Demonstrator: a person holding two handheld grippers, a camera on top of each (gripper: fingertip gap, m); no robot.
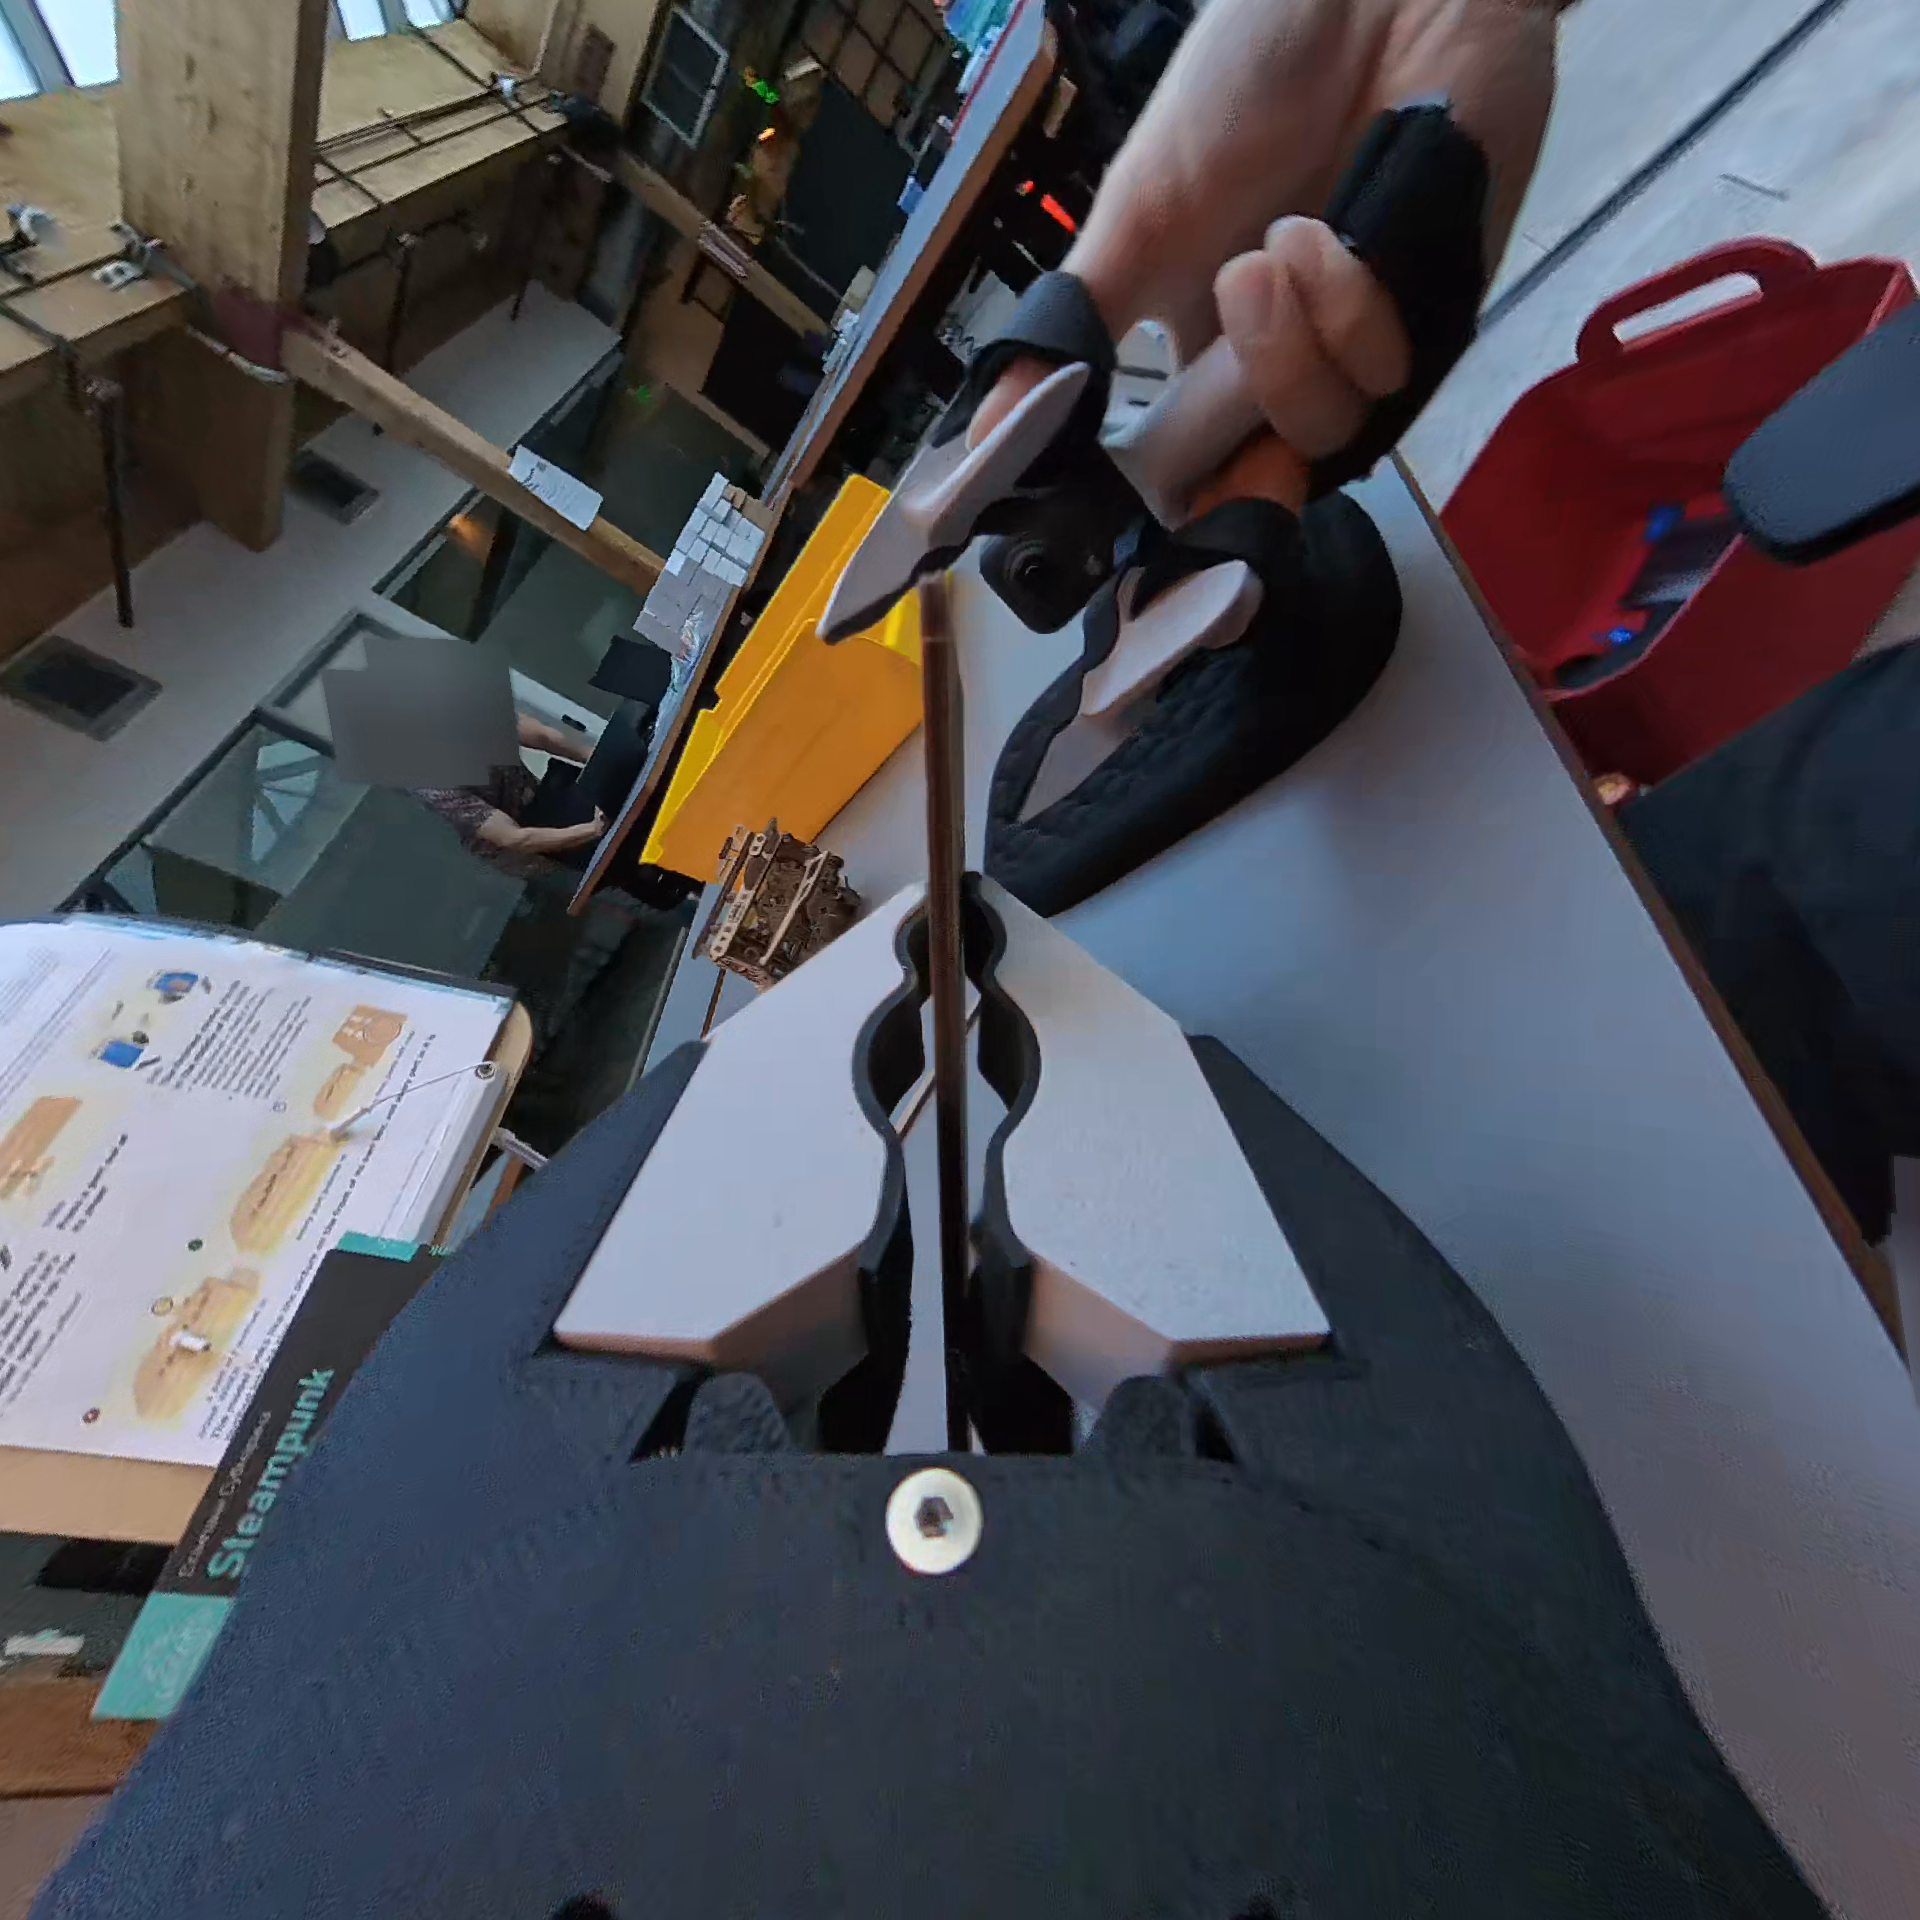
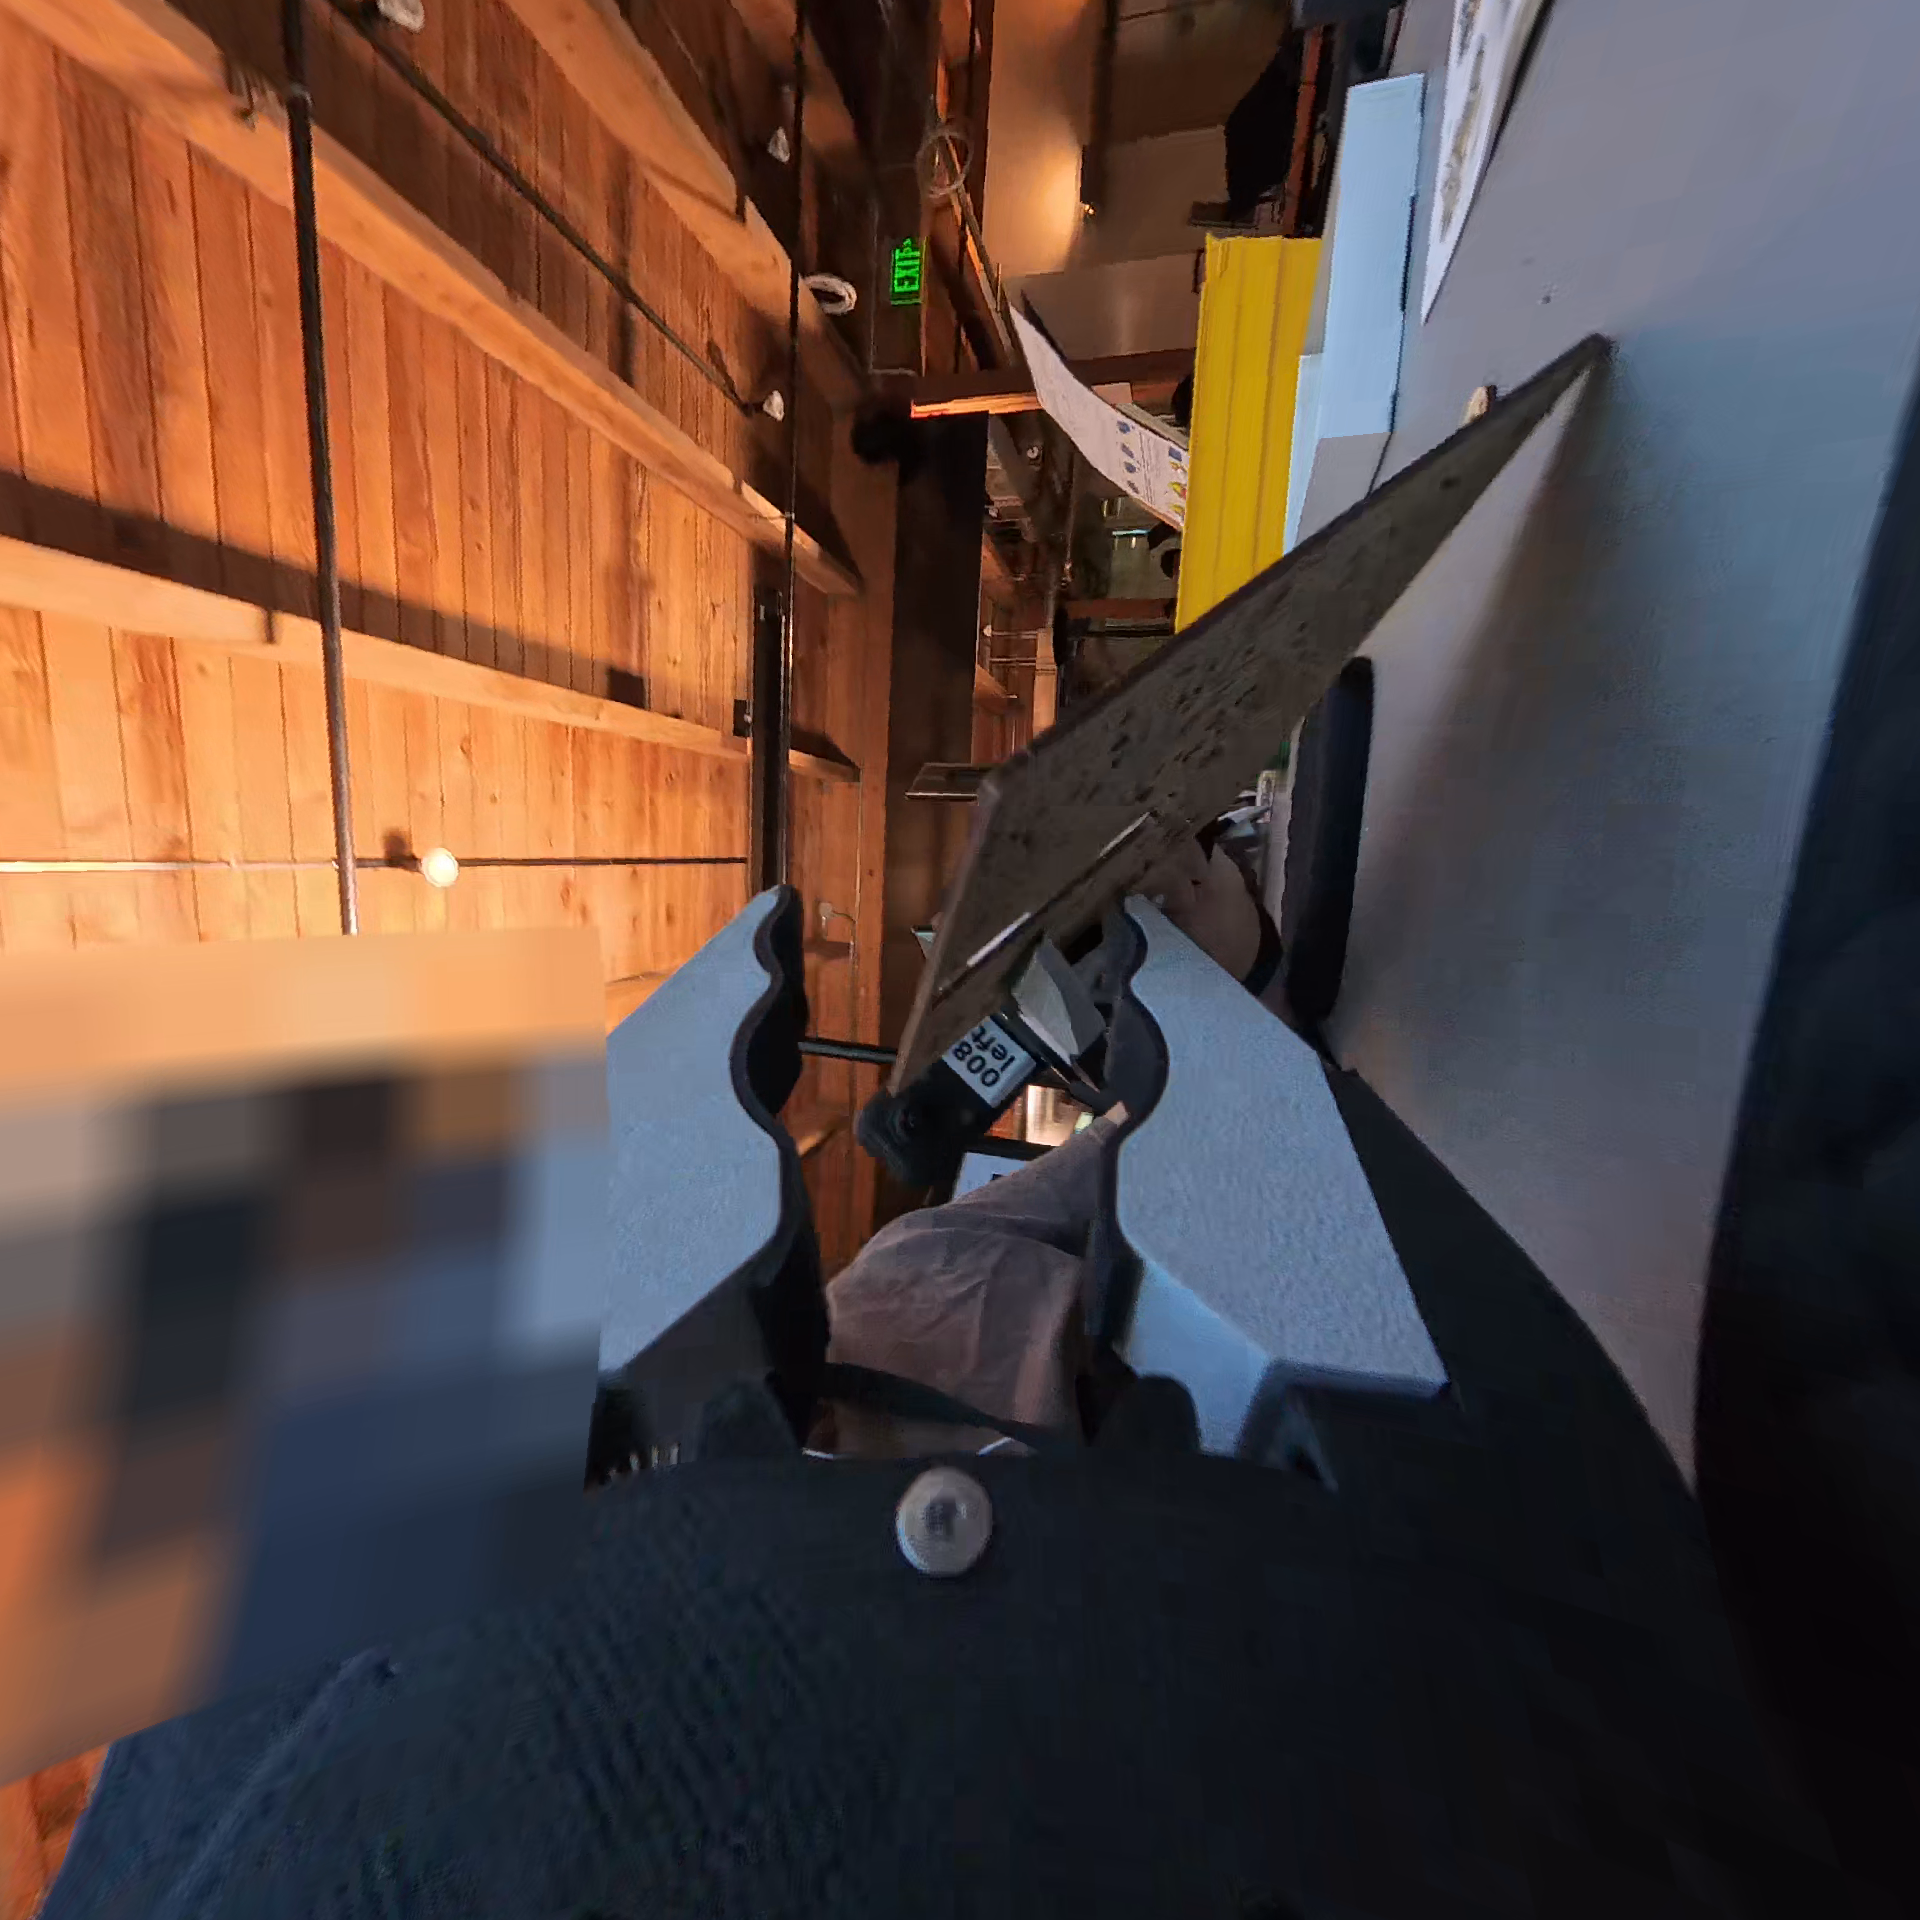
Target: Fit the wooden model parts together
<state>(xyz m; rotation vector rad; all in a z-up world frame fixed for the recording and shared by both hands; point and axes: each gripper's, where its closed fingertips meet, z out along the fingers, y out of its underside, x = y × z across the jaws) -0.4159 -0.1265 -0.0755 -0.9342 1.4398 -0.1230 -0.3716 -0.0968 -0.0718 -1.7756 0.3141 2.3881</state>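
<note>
My left gripper (image 1: 948, 914) is shut on a thin wooden parts sheet (image 1: 940, 790), seen edge-on and standing up from the jaws. Beyond it a gloved hand holds my right gripper (image 1: 961, 665), open, with the sheet's far edge against its upper finger (image 1: 935, 499). In the right wrist view the sheet (image 2: 1247, 665) is a dark flat board slanting across. Its near end lies between the spread fingers of my right gripper (image 2: 956, 914). The left gripper (image 2: 1039, 997) clamps that end from behind.
A partly built wooden model (image 1: 779, 914) stands on the grey table (image 1: 1455, 1143) beside a yellow bin (image 1: 800, 707) and a black quilted pad (image 1: 1247, 748). A red bag (image 1: 1714, 468) sits off the table's right edge. An instruction sheet (image 1: 208, 1143) and a dark box (image 1: 260, 1455) lie left.
</note>
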